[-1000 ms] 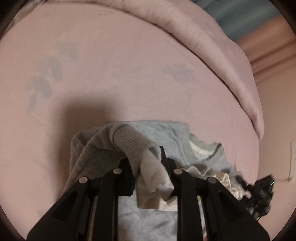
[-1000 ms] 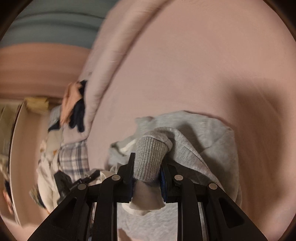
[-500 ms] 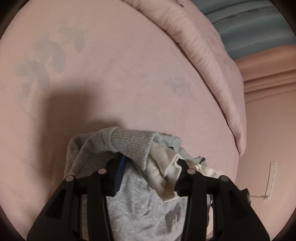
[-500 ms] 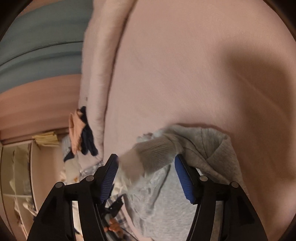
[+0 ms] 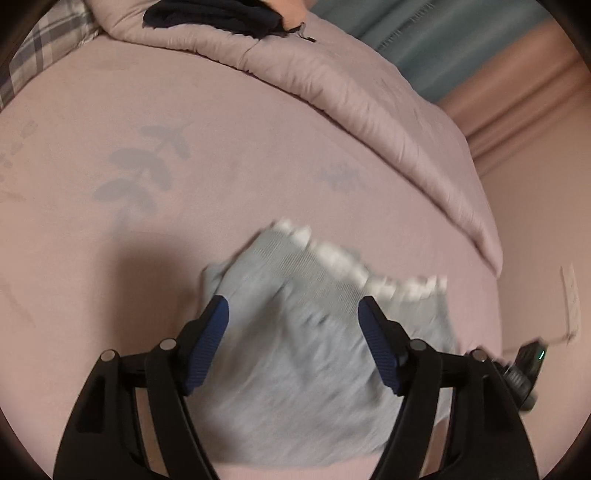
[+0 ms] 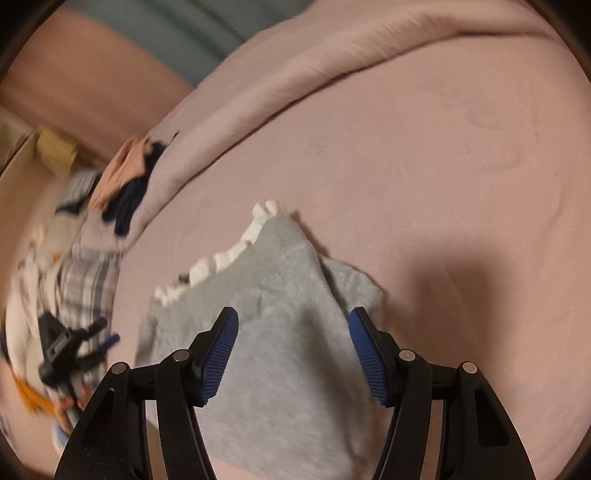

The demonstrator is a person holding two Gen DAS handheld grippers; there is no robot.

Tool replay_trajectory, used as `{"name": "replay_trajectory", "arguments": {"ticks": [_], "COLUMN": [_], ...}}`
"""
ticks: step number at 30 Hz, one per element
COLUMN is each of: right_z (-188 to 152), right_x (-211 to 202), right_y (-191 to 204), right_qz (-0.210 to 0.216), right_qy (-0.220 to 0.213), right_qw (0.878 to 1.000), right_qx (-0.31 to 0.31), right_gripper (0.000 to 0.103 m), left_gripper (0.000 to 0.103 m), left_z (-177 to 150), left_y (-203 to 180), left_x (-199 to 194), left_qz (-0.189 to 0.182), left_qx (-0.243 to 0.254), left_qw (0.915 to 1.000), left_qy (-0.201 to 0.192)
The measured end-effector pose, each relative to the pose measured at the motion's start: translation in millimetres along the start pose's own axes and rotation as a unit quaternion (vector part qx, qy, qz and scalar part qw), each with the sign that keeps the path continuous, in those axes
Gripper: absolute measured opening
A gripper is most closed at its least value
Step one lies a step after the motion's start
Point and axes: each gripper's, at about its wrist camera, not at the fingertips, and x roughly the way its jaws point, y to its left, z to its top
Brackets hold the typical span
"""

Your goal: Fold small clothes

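While you tilt both claws down over the pink bedsheet (image 5: 258,155), your left gripper (image 5: 293,314) is opening and your right gripper (image 6: 293,325) gapes wide, both empty; the grey garment (image 6: 280,295) lies flat on the sheet beneath them, untouched.

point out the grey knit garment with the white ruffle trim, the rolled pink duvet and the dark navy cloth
grey knit garment (image 6: 280,332), right wrist view, body panel
rolled pink duvet (image 5: 369,107), left wrist view, top of roll
dark navy cloth (image 5: 214,16), left wrist view, centre

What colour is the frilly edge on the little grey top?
White; the frilly edge of the grey top shows best in the right wrist view.
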Motion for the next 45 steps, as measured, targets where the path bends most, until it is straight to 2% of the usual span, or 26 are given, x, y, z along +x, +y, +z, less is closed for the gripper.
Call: {"name": "replay_trajectory", "arguments": {"ticks": [4,9,13,15,17,19,20,21,22,23,25,26,27,33,35,36,38,40,45], "right_z": [-24.1,-46.5,-51.7,-53.9,-55.7,-58.8,-58.8,-60.2,-61.0,-60.7,-63.8,-65.3,-65.8,-73.4,-79.7,-83.0,-85.7,-89.3,-106.7], "right_x": [-7.9,-8.0,-0.2,3.2,3.9,2.8,4.3,5.5,7.2,10.0,10.9,10.9,9.4,-12.5,-18.7,-20.1,-12.9,-3.1,-0.6], "right_y": [-11.5,-4.5,7.5,14.2,17.4,16.2,15.1,13.5,11.6,10.4,8.0,7.5,7.2,7.5,3.3,0.1,-5.8,-11.1,-6.9], "right_qz": [0.011,0.025,0.017,0.017,0.026,0.031,0.03,0.028,0.023,0.015,0.008,0.011,0.019,0.055,0.066,0.068,0.047,0.04,0.038], "right_qy": [0.018,0.024,0.033,0.036,0.037,0.035,0.037,0.038,0.04,0.042,0.043,0.041,0.038,0.001,-0.002,0.001,0.016,0.04,0.058], "right_qw": [0.999,0.996,0.994,0.993,0.993,0.993,0.993,0.993,0.993,0.993,0.993,0.993,0.993,0.994,0.994,0.994,0.995,0.996,0.994], "right_qx": [-0.045,-0.077,-0.1,-0.109,-0.109,-0.107,-0.106,-0.106,-0.106,-0.107,-0.11,-0.109,-0.107,-0.098,-0.089,-0.087,-0.085,-0.071,-0.085], "right_gripper": [0.063,0.063,0.063,0.06,0.055,0.054,0.05,0.046,0.038,0.031,0.022,0.014,0.01,0.008,0.008,0.008,0.008,0.008,0.008], "left_gripper": [0.072,0.072,0.071,0.07,0.064,0.047,0.041,0.029,0.022,0.021,0.011,0.011,0.011,0.009,0.009,0.009,0.006,0.006,0.008], "left_z": [-34.5,-61.0,-68.9,-71.5,-74.2,-77.9,-78.1,-79.3,-80.4,-81.1,-80.8,-80.8,-80.5,-82.4,-84.0,-84.6,-87.3,-88.6,-84.5], "left_y": [25.6,63.5,64.9,59.9,51.5,44.2,43.9,43.8,43.8,45.6,49.7,51.0,51.1,47.9,47.8,49.1,55.8,65.6,72.7], "left_x": [-4.6,-12.5,-13.5,-7.8,-2.4,3.3,6.6,10.6,16.1,18.2,23.8,24.7,23.5,2.4,-1.8,-0.9,5.5,7.2,1.8], "left_qz": [-0.017,-0.052,-0.074,-0.081,-0.083,-0.078,-0.079,-0.082,-0.084,-0.081,-0.078,-0.083,-0.085,-0.112,-0.105,-0.095,-0.078,-0.074,-0.066], "left_qx": [0.002,-0.044,-0.048,-0.049,-0.038,-0.025,-0.025,-0.026,-0.031,-0.034,-0.049,-0.056,-0.059,-0.054,-0.046,-0.042,-0.051,-0.067,-0.074], "left_qw": [0.9998,0.9976,0.9961,0.9954,0.9956,0.9962,0.9961,0.9956,0.995,0.995,0.9946,0.9939,0.9938,0.9922,0.9934,0.9945,0.9954,0.9948,0.9948], "left_qy": [0.004,-0.003,0.003,0.015,0.021,0.028,0.032,0.037,0.044,0.046,0.048,0.046,0.041,0.012,0.009,0.012,0.022,0.022,0.023]}}
